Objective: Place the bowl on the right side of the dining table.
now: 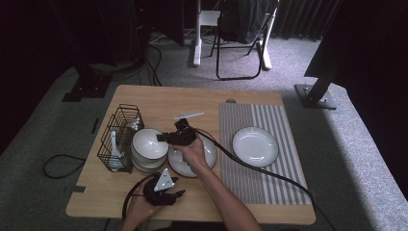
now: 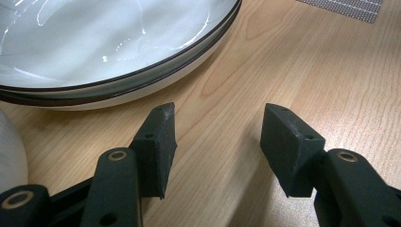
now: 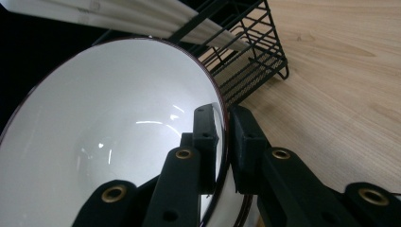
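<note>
So far the job looks like setting places w/ the crockery, and it's early on. One white plate [image 1: 255, 146] already lies alone on the striped placemat [image 1: 269, 159] toward the table's right edge. A second plate [image 1: 186, 163] sits on bare wood at mid-table, partly under the person's right hand. The right gripper [image 1: 163, 138] has its jaws pinching the rim of the top bowl [image 3: 118, 142], one pad inside, one outside, on the bowl stack [image 1: 148, 161] near the left edge, just beside the wire caddy [image 1: 118, 137]. Bowl seems tipped in the right gripper view, so prob. being lifted off; I can't tell if it's fully clear of the stack. Left gripper [image 2: 215, 137] rests low near the front edge, jaws spread w/ nothing between them.

Left to do, I'd judge: carry the bowl across, then the rest of the stack and the white utensils [image 1: 114, 149] in the caddy.

Materials: bowls and plates are glossy glazed ceramic, white w/ a thin dark rim line, round and shallow-curved, slippery for foam-like matte black pads. Caddy is black wire mesh, boxy. Table [image 1: 144, 96] is pale wood-grain laminate; mat is woven, grey-striped.
</note>
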A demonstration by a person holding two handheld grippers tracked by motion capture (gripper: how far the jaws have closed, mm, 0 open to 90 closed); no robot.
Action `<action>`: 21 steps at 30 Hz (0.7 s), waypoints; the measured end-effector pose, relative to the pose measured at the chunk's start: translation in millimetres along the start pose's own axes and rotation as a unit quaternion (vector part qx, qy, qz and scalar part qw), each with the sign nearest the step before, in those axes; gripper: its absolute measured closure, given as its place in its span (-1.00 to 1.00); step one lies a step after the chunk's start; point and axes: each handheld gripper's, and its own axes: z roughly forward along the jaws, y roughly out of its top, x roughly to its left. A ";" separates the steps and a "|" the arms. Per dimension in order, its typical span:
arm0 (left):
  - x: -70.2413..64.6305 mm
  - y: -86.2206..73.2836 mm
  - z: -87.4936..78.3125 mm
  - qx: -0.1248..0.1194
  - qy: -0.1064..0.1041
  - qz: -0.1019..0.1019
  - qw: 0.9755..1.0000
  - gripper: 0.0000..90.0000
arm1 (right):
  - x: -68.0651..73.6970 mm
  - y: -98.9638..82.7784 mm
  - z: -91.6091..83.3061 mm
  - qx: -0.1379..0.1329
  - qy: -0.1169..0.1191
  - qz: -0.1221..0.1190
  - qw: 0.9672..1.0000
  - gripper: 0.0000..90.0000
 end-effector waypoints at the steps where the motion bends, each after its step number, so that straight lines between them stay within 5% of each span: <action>1: -0.1 0.0 0.0 0.000 0.000 0.000 1.000 0.04 | -2.5 -0.6 -1.6 -0.003 0.004 0.007 1.000 0.83; 21: 0.2 0.0 0.3 -0.001 -0.001 -0.003 1.000 0.04 | -27.5 -0.7 -34.6 -0.046 0.006 0.046 0.998 0.83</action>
